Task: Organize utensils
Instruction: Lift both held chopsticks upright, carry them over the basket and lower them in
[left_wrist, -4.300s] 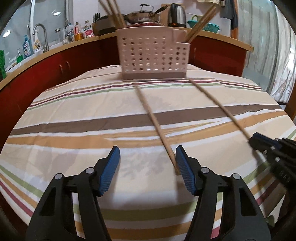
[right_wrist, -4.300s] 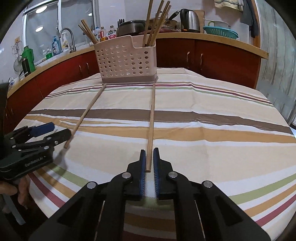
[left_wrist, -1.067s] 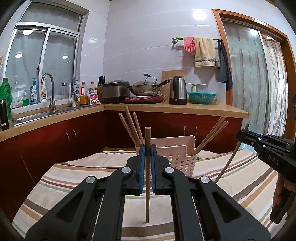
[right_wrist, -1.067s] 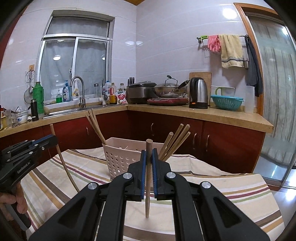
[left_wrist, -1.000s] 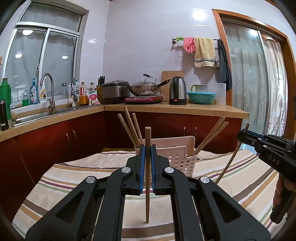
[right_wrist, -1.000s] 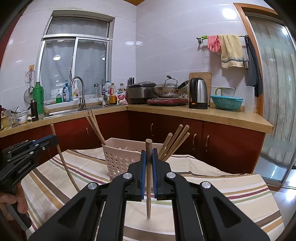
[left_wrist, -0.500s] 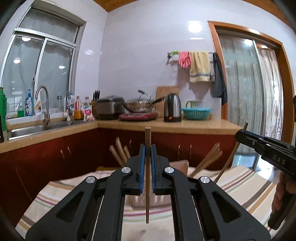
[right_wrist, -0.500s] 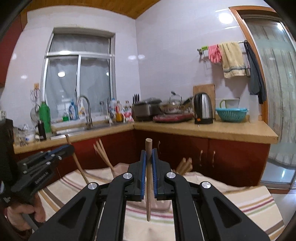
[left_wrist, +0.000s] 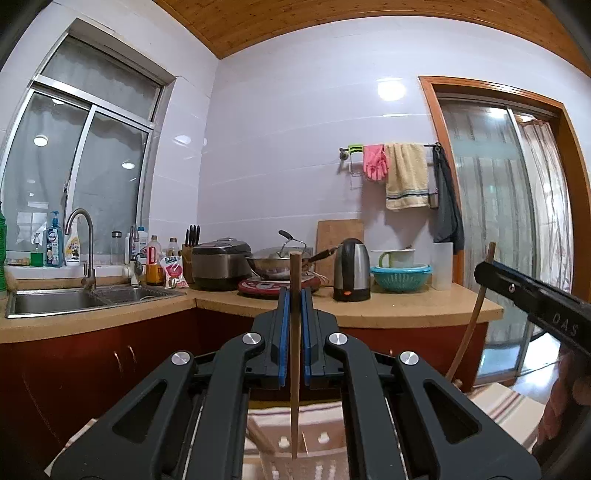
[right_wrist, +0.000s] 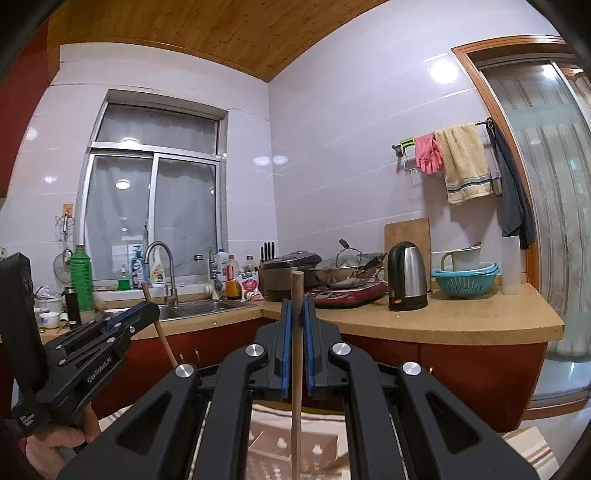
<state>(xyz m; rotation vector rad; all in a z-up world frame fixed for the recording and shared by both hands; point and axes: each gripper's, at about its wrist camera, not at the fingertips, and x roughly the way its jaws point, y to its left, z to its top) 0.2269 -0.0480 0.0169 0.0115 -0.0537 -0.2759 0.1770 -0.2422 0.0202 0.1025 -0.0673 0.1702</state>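
My left gripper (left_wrist: 294, 295) is shut on a wooden chopstick (left_wrist: 294, 373) held upright, its lower tip just above the pale perforated utensil holder (left_wrist: 314, 446) at the bottom of the left wrist view. My right gripper (right_wrist: 296, 306) is shut on another upright chopstick (right_wrist: 296, 391), its tip over the same holder (right_wrist: 291, 454). Each gripper shows in the other's view: the right one (left_wrist: 480, 271) with its chopstick (left_wrist: 469, 332), the left one (right_wrist: 147, 312) with its chopstick (right_wrist: 162, 338). The holder's inside is mostly hidden by the gripper bodies.
The striped tablecloth (left_wrist: 509, 406) shows only at the bottom edges. Behind runs a red cabinet counter (left_wrist: 388, 314) with a sink (left_wrist: 55, 301), rice cooker (left_wrist: 221, 264), wok, kettle (left_wrist: 351, 268) and a teal colander (left_wrist: 400, 277). Towels hang on the wall.
Both grippers have risen and moved forward over the holder with their chopsticks upright; the holder has dropped to the bottom of both views. Earlier they picked the chopsticks off the table.
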